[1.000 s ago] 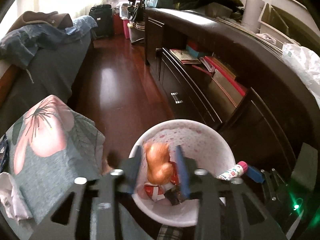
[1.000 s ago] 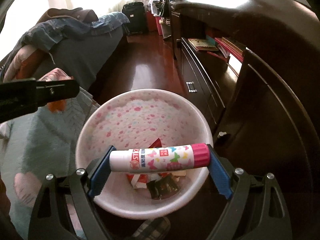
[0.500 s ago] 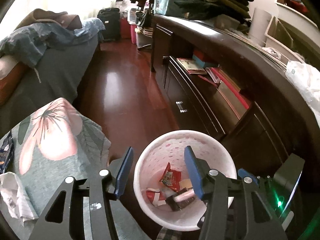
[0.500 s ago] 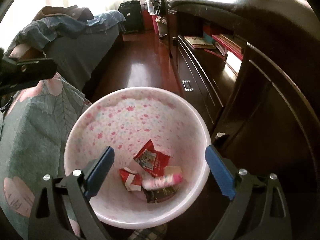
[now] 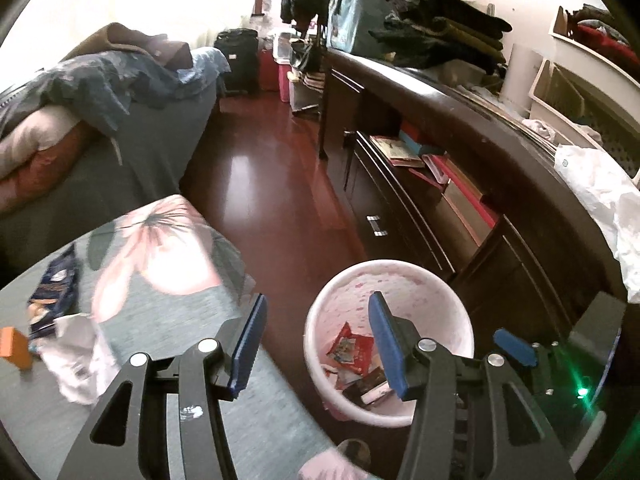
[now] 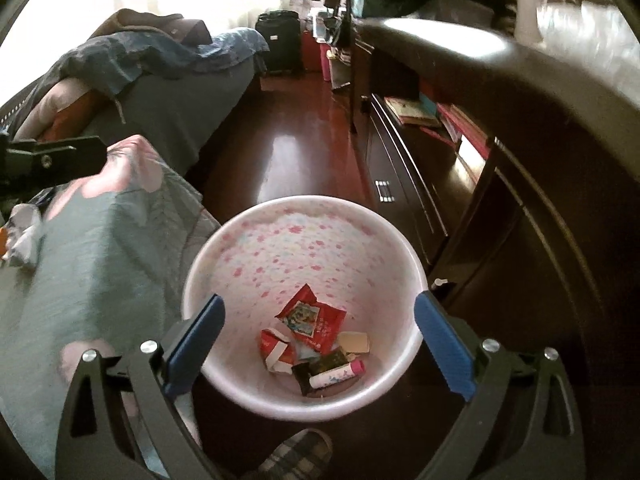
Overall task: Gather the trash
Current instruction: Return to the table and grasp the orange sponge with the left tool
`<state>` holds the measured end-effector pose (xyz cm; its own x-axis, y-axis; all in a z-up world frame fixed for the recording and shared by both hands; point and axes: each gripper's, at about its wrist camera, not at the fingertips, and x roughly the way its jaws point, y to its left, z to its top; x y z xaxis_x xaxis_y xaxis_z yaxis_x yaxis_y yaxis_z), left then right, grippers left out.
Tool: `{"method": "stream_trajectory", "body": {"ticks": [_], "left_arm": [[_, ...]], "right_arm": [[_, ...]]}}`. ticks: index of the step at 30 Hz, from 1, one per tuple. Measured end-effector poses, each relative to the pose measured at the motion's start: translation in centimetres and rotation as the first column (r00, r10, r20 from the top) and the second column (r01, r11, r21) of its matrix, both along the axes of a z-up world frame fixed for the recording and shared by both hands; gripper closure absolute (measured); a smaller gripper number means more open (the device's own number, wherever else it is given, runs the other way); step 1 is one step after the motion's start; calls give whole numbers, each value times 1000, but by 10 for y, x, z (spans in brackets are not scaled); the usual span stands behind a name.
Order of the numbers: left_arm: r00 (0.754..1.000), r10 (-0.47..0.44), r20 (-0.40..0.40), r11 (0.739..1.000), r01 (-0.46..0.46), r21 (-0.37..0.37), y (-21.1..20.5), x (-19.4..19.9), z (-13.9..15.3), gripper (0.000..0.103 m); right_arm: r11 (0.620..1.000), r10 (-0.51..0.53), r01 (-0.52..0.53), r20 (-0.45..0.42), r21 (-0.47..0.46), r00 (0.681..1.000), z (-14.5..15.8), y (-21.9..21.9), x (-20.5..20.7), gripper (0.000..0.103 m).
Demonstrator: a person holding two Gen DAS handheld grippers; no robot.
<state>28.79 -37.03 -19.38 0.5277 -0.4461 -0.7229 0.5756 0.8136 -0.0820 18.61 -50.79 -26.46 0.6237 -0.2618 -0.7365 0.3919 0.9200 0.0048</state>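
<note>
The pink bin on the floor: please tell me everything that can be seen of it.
The bin is a round, open-topped tub, white-pink with small pink flower spots inside; it looks like plastic. It stands upright on the dark red wooden floor, between the flowered cloth and the dark cabinet. At its bottom lie a red snack wrapper, a torn red-white wrapper, a dark wrapper, a cream piece and a glue stick. Neither gripper touches it.

- I see a smooth plastic bin (image 6: 304, 216) holding glossy wrappers (image 6: 310, 318).
- Beside the bin, matt floral cloth (image 6: 100, 248) and a glossy wood floor (image 6: 288, 152).
</note>
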Motion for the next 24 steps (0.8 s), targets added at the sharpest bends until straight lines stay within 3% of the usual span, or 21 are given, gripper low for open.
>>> {"method": "stream_trajectory", "body": {"ticks": [2,4,5,6,12,15,22,24], "left_arm": [[1000,25,17,1000,-25,5,14,-4,5,48],[998,52,29,999,-52,1,28,-8,10,38],[997,73,38,997,-72,-4,38,-10,12,26],[994,92,51,996,-92,-6,47,-12,15,23],[961,236,147,969,-243,36,110,-16,23,19],[921,344,183,931,-360,61,153,-5,22,18],[847,515,135,849,-525,59,238,47,-1,19],[843,527,105,842,-535,70,253,65,-11,19]], "right_arm": [[1000,23,-23,-6,-19,1000,10,13,-4,6],[998,47,-48,-10,-38,999,18,28,-8,5],[997,61,-62,-12,-45,998,22,36,-10,5],[996,75,-76,-13,-49,997,25,43,-11,4],[979,195,-196,-13,-58,981,41,95,-10,4],[966,252,-252,-7,-63,968,48,121,-6,4],[932,354,-354,-19,-82,935,53,172,13,4],[923,373,-374,-25,-87,927,53,184,23,4]]}}
